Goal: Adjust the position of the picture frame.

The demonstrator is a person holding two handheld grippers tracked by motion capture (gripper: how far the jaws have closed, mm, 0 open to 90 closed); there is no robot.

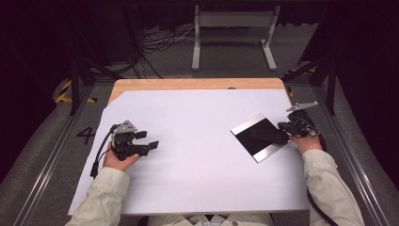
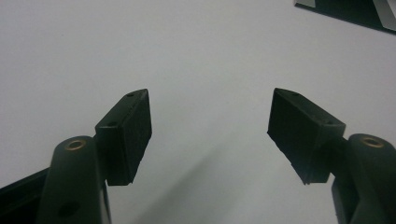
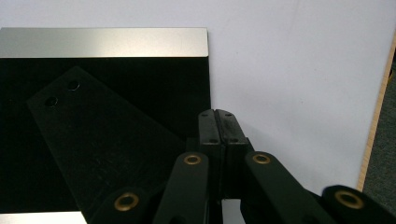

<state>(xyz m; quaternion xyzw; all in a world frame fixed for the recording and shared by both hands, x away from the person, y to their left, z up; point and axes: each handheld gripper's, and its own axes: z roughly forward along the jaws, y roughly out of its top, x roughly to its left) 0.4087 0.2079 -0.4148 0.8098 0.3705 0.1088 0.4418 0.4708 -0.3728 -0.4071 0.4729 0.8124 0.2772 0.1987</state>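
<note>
A flat square plate [image 1: 259,136] lies on the right half of the white sheet [image 1: 197,160]; its middle is glossy black and two opposite edges are silver bands. In the right gripper view the plate [image 3: 107,93] carries a duller long shape with two small holes [image 3: 100,140], and I cannot tell whether that is a reflection or a flat piece. My right gripper [image 1: 281,126] [image 3: 217,115] is shut at the plate's right edge, with nothing seen between its jaws. My left gripper [image 1: 148,140] [image 2: 210,116] stands open over bare sheet at the left. A corner of the plate [image 2: 348,11] shows far off.
The sheet covers a wooden table whose far edge [image 1: 188,84] is exposed. Behind the table, a grey metal stand [image 1: 233,28] and loose cables [image 1: 160,40] are on the floor. Dark frame legs stand at both back corners.
</note>
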